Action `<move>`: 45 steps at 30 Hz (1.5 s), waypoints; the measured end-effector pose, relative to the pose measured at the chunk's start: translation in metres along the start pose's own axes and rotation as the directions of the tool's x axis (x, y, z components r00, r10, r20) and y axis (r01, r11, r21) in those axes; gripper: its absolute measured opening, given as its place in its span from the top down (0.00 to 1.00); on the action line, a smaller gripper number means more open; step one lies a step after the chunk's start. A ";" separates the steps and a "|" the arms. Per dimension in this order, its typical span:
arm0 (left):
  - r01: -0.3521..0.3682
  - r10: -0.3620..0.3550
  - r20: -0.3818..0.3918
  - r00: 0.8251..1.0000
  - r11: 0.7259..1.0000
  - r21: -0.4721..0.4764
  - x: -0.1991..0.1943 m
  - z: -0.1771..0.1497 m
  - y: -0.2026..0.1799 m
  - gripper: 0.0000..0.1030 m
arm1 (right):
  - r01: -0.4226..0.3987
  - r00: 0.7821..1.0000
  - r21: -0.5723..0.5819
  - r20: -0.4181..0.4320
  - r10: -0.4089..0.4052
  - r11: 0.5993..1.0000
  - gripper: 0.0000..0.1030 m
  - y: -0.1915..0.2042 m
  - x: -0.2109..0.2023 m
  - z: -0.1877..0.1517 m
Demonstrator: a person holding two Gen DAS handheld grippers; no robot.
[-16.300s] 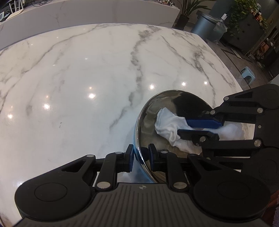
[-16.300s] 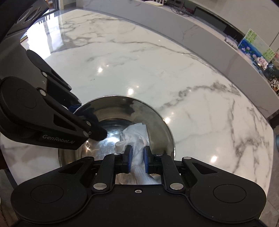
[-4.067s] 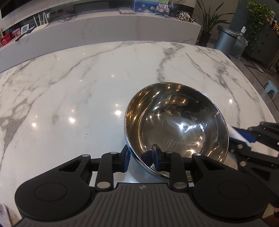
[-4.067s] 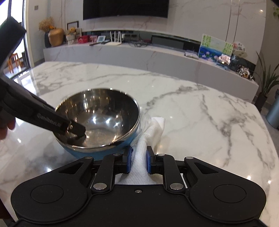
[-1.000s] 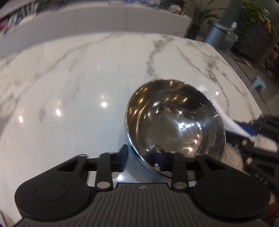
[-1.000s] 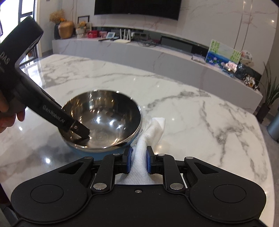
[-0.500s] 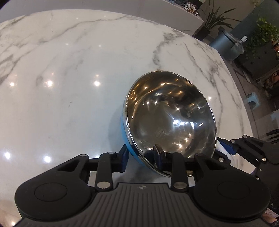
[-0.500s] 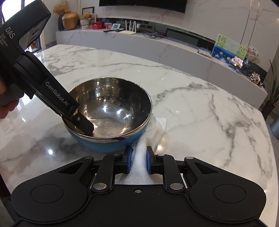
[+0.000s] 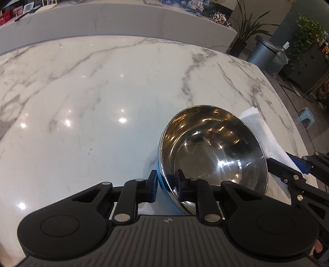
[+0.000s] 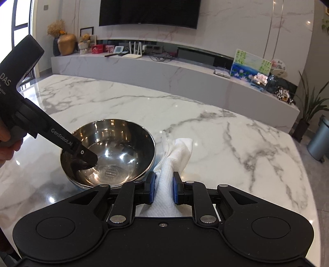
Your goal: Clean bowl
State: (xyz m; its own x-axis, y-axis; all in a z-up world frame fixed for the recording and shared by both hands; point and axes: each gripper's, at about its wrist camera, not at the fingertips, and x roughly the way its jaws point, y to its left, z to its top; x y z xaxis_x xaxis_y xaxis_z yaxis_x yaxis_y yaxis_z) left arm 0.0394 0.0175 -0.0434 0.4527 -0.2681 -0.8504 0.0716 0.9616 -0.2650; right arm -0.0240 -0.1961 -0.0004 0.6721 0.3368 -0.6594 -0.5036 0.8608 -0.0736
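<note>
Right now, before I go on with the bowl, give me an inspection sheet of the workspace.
Surface: marble table, glossy, grey veins, light glare.
Job's things: steel bowl with blue outside, tipped, inside shiny and bare; white paper towel outside it, beside its rim.
Clutter: nothing seen on the table.
Grippers: left gripper clamped across the bowl's near rim, its jaws having just closed; right gripper shut on the paper towel.
Cables: wires on the back counter by a router.
Surroundings: wall TV, painting, potted plants, bin.
</note>
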 end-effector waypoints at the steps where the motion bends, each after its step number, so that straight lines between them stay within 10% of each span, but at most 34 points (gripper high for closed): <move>1: -0.001 0.001 0.001 1.000 1.000 -0.001 0.000 0.000 0.000 0.84 | -0.003 1.000 -0.004 -0.006 0.003 1.000 0.85 0.001 0.001 -0.001; 7: 0.014 -0.016 -0.023 1.000 0.997 -0.075 0.001 -0.001 0.008 0.80 | -0.007 0.999 -0.026 -0.042 0.006 1.000 0.85 0.007 0.007 -0.004; 11: 0.033 -0.044 -0.069 0.997 0.987 -0.159 0.004 -0.003 0.016 0.59 | -0.008 0.999 -0.024 -0.041 0.007 1.000 0.85 0.007 0.006 -0.004; 22: 0.003 -0.009 -0.061 0.998 0.995 -0.101 -0.001 -0.005 0.006 0.81 | -0.009 0.999 -0.018 -0.040 0.008 1.000 0.85 0.009 0.006 -0.004; 45: -0.035 0.036 0.027 0.999 0.999 -0.011 0.002 -0.001 -0.002 0.81 | -0.013 1.000 0.028 0.017 0.013 1.000 0.85 0.004 -0.004 -0.001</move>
State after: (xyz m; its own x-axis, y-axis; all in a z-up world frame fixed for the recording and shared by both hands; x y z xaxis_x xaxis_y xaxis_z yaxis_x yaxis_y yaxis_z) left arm 0.0393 0.0151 -0.0450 0.4792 -0.2319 -0.8465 0.0456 0.9697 -0.2398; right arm -0.0291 -0.1942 0.0013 0.6749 0.3541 -0.6474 -0.4968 0.8668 -0.0438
